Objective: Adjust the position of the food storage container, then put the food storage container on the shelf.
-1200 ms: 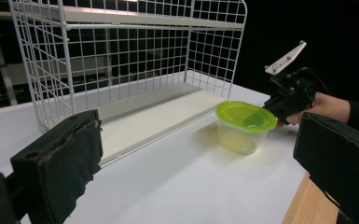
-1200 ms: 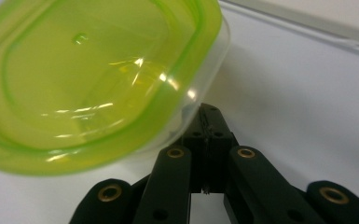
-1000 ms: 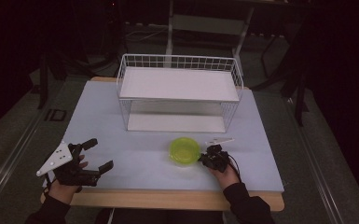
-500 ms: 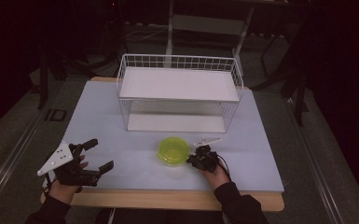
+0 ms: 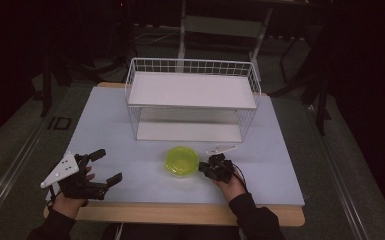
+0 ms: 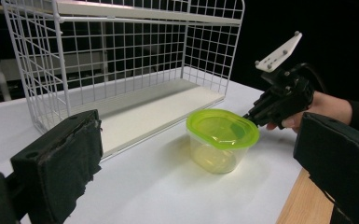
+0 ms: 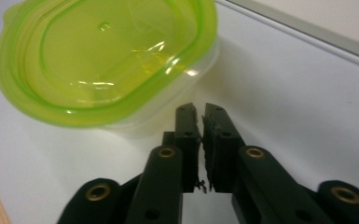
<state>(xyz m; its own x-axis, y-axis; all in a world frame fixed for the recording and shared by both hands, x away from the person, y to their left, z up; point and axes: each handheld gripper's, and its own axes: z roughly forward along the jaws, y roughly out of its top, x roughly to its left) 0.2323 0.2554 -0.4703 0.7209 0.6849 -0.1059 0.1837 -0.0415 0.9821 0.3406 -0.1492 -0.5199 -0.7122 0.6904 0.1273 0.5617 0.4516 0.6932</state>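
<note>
Table (image 5: 130,135), pale and broad, lay as it had a second before, and the white wire rack (image 5: 192,100) stood unmoved toward its far side with both shelves bare. What had changed was nearer the person. The green-lidded container (image 5: 181,161) had slid leftward across the table: a second before it sat farther right, below the rack's right half; at this moment it rested in front of the rack's middle, upright, lid on, near the lower shelf's front edge but apart from it. The right gripper (image 5: 206,167) had travelled left with it and sat just beside the container's right side, its tips level with the clear wall beneath the lid rim. Its jaws had just been opening a little, yet they stood nearly together with only a thin slit between the pads and nothing in that slit; the container lay just ahead of the tips, not clamped. The left gripper (image 5: 105,167) had kept its place at the near-left corner, well apart from the container, jaws spread wide and holding nothing.
</note>
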